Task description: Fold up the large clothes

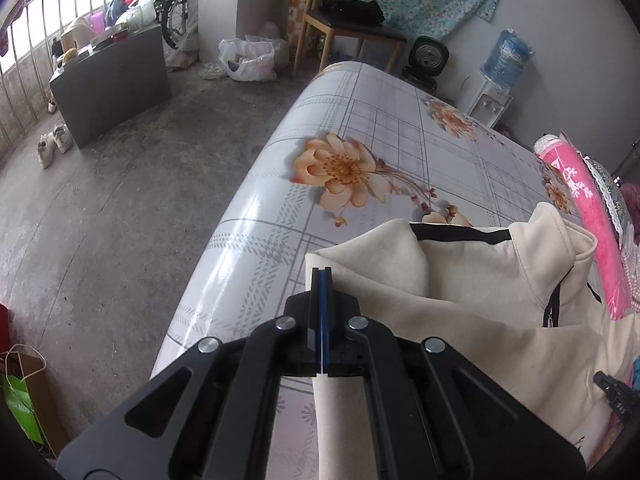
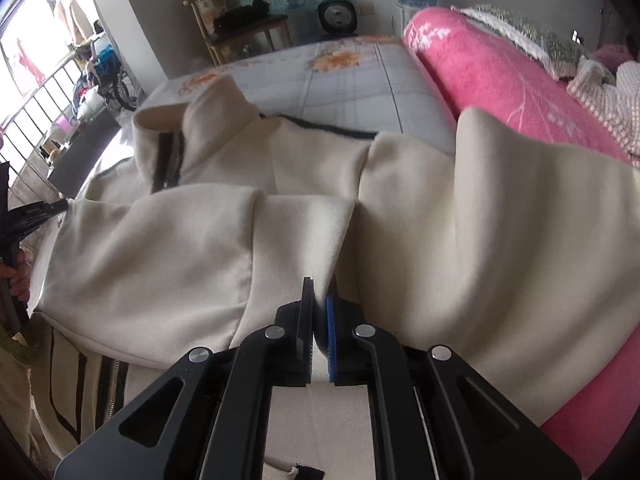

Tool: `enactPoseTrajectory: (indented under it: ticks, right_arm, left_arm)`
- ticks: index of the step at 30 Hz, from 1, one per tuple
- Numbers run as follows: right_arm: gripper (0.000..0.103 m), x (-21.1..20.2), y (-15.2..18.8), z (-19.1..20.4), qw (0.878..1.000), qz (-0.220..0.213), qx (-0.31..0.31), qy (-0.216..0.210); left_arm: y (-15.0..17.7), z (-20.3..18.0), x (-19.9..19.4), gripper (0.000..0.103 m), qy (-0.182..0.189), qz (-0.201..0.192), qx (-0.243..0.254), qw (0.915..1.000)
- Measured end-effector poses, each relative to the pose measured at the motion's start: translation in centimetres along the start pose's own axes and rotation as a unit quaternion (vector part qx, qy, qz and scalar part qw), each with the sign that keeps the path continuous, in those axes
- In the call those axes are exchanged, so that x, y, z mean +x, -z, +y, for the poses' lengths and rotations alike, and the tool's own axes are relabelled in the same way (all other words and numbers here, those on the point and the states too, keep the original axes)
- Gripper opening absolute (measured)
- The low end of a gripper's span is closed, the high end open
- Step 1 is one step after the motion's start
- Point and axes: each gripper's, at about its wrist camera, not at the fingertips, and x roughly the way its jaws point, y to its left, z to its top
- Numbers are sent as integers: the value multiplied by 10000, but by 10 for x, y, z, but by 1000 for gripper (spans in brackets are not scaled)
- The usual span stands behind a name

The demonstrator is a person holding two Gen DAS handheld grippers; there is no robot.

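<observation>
A cream zip-up jacket (image 1: 480,300) with black trim lies spread across a bed with a floral sheet (image 1: 360,128). My left gripper (image 1: 321,271) is shut on the jacket's left edge, and cream cloth runs down between its fingers. In the right wrist view the jacket (image 2: 180,248) fills the middle, its collar and zipper (image 2: 168,152) at the upper left. My right gripper (image 2: 318,292) is shut on a raised fold of the cloth, which shows between the pads. The left gripper (image 2: 60,205) touches the jacket's far left edge there.
A rolled pink blanket (image 2: 500,80) lies along the bed's right side, close to the jacket. Bare sheet (image 2: 352,80) stretches beyond the collar. Off the bed's left edge is concrete floor with a grey cabinet (image 1: 112,84), shoes (image 1: 54,144) and a paper bag (image 1: 24,396). A wooden chair (image 1: 344,20) and a fan (image 1: 428,56) stand beyond.
</observation>
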Motion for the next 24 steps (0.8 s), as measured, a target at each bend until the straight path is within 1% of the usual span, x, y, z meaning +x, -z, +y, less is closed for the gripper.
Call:
enactPoseTrajectory:
  ticks: [2,3,5,6,8,9,10,11,12,13,14,15,16,18,19,20,21,23,24]
  right_arm:
    - [6,-5,0,0,10000,-68,-21,-43]
    - [6,-7,-1,1,9999,-106,-29,-74]
    - [6,-12,-2,2,9998,-159,-48,-122]
    - [6,-14,-3,2,9996,-186,-39,-193]
    - [6,-14,-5,4,9996,-195,-66,-194]
    - [6,-14,-6,6,9996,-199,-104,-144]
    - [6,-13,-6,7,9996,-219,-132,-133]
    - [6,-13,-6,8,9995,-247,-154,-147]
    - [6,-13,-6,8,9994,-259,-174,-129]
    - [6,-14,-5,8,9995,-250,-183,-59]
    - [6,-18,-5,6,9995,-270,-172,-39]
    - [7,-23,-5,4,9993,-325,-137,-77]
    - [10,-30,-5,3,9991,-397,-116,-101]
    - [12,-43,-6,5,9981,-571,-225,80]
    - [15,-48,-8,7,9975,-637,-281,130]
    - [20,-51,-10,8,9972,-676,-299,126]
    - [25,-53,-11,9,9971,-693,-311,88]
    - [28,-53,-12,15,9973,-644,-348,-78]
    - [29,-51,-13,19,9973,-598,-391,-167]
  left_arm:
    - [3,1,-6,0,195,3,-68,9998]
    - [4,-2,-13,0,372,-27,-16,9993]
    - [9,-15,-27,0,719,-132,232,9971]
    - [12,-26,-34,0,1007,-104,441,9939]
    - [19,-47,-34,4,1558,174,775,9846]
    - [25,-60,-29,7,1796,461,972,9778]
    - [30,-69,-21,7,1816,667,1095,9750]
    - [35,-77,-11,7,1691,835,1190,9748]
    - [40,-83,1,7,1436,945,1295,9766]
    - [41,-84,10,7,1122,945,1372,9796]
    - [42,-81,13,2,958,779,1375,9828]
    - [37,-77,16,2,852,638,1278,9861]
    - [33,-73,18,2,833,602,1142,9881]
    - [24,-64,23,2,760,536,875,9918]
    - [21,-61,24,2,730,502,827,9926]
    - [19,-60,25,2,764,504,788,9927]
    - [18,-59,24,2,750,483,746,9932]
    - [17,-55,13,2,500,294,779,9953]
    - [19,-55,5,6,373,192,810,9958]
